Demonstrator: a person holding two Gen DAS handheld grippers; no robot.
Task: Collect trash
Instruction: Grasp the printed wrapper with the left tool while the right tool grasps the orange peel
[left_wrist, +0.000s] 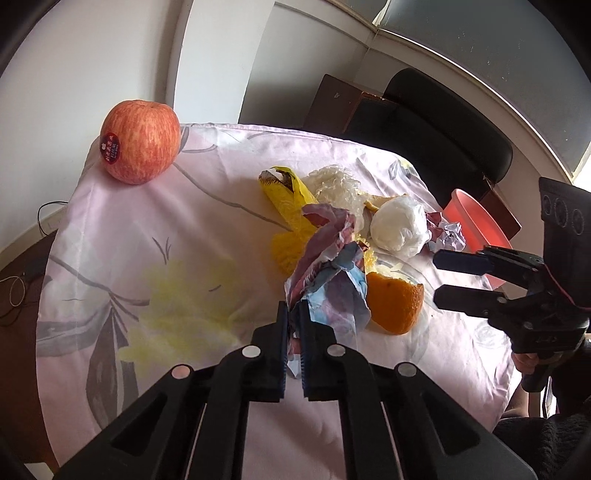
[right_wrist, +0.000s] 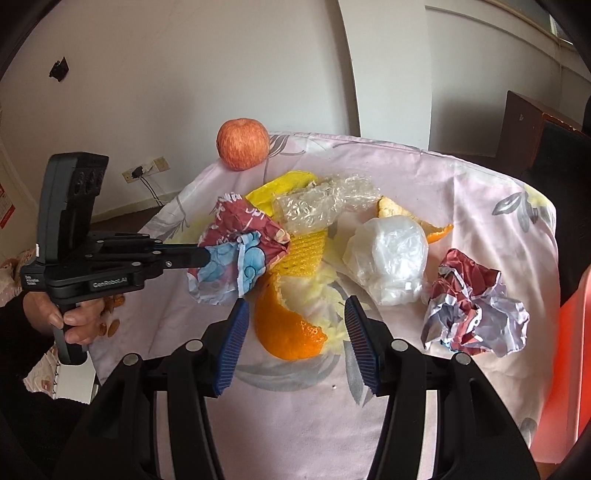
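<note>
My left gripper (left_wrist: 293, 325) is squeezed tight on the crumpled wrapper (left_wrist: 328, 266), the red and blue paper one, and I think the paper is just lifting off the table (left_wrist: 207, 206) near the middle. My right gripper (right_wrist: 293, 332) is wide open, holding nothing, and it hangs over the orange peel (right_wrist: 286, 328) by the table's near edge. To do this well, I should lift the wrapper slowly and straight up, so it doesn't drag the yellow bag (left_wrist: 291, 206) or the peel along. Then I can carry it to the red bin (left_wrist: 476, 229) past the right edge. The wrapper is long and floppy. Its long side runs from my fingers away toward the far edge, leaning a bit right.
</note>
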